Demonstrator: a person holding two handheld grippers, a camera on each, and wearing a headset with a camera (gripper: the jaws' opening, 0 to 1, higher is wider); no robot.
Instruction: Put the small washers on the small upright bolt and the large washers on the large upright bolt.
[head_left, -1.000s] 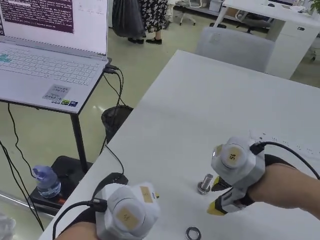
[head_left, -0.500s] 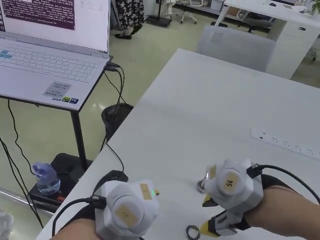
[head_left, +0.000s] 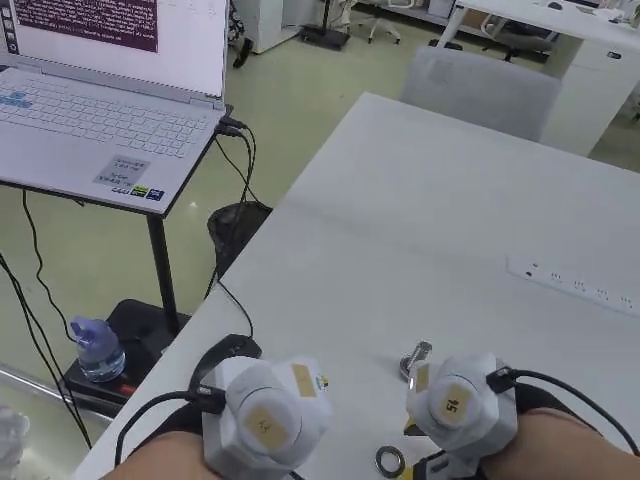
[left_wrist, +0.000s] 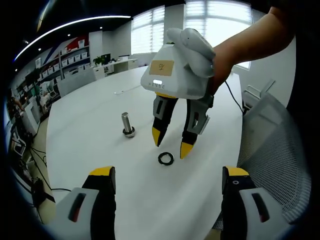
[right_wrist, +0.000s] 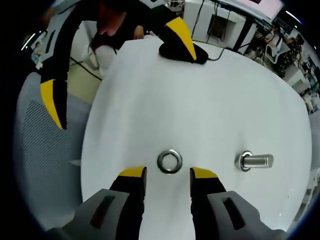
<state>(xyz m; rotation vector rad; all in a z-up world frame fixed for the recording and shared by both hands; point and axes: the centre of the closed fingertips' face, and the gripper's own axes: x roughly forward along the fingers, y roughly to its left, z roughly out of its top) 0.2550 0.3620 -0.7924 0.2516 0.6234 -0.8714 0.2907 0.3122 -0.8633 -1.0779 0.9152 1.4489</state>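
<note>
A steel washer (right_wrist: 169, 161) lies flat on the white table (head_left: 400, 220), just ahead of my right gripper (right_wrist: 168, 173), whose jaws stand open a little wider than the ring. In the left gripper view the right gripper (left_wrist: 172, 145) points down with its yellow tips either side of and just behind the washer (left_wrist: 165, 158). An upright bolt (left_wrist: 127, 124) stands a short way off, with a washer at its base; the bolt (right_wrist: 254, 161) is to the washer's right in the right gripper view. My left gripper (left_wrist: 167, 177) is open wide and empty, facing the right one. In the head view the washer (head_left: 389, 461) lies between both grippers.
A laptop (head_left: 90, 110) on a stand sits left of the table, with a water bottle (head_left: 97, 350) on the floor below. A power strip (head_left: 575, 285) lies at the right. A grey chair (head_left: 480, 85) stands at the far end. A black object with a cable (head_left: 228, 352) rests at the near table edge.
My right gripper has come away from beside the bolt, toward me and down over the loose washer. The left gripper has hardly moved. The head camera has tilted.
</note>
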